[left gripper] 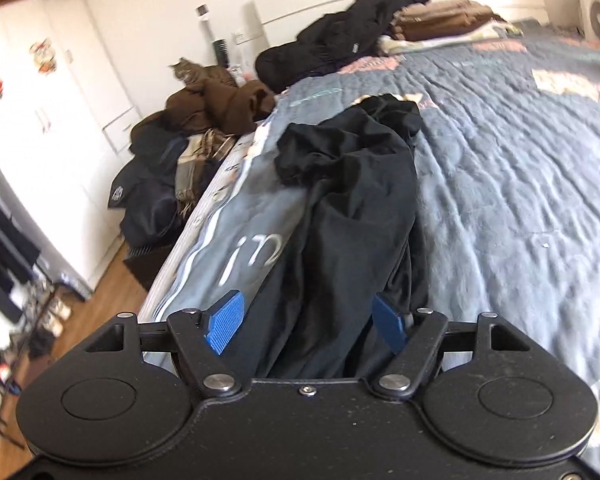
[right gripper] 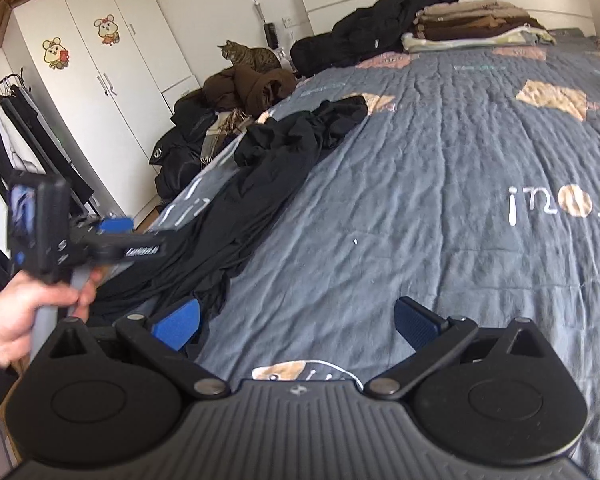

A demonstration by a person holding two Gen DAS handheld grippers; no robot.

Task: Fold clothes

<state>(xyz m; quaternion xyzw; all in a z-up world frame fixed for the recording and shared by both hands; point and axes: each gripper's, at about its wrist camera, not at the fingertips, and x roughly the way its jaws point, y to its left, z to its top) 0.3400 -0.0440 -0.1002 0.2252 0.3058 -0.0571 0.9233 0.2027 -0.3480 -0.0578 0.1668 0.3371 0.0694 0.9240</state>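
A crumpled black garment [left gripper: 352, 208] runs in a long rumpled strip up the frame's centre along the quilt's [left gripper: 520, 160] left edge, its near end between the left gripper's [left gripper: 306, 322] spread fingers, while the right gripper [right gripper: 298, 320] gapes over bare quilt.

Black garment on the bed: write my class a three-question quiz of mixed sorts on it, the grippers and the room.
1. True or false: the right gripper is shut on the black garment.
2. Which animal sits on the brown clothes pile? A) dog B) cat C) rabbit
3. Fill in: the black garment lies on a grey-blue ____.

Key:
1. False; its jaws stand open over the quilt, with cloth only beside its left finger.
2. B, the cat.
3. quilt.
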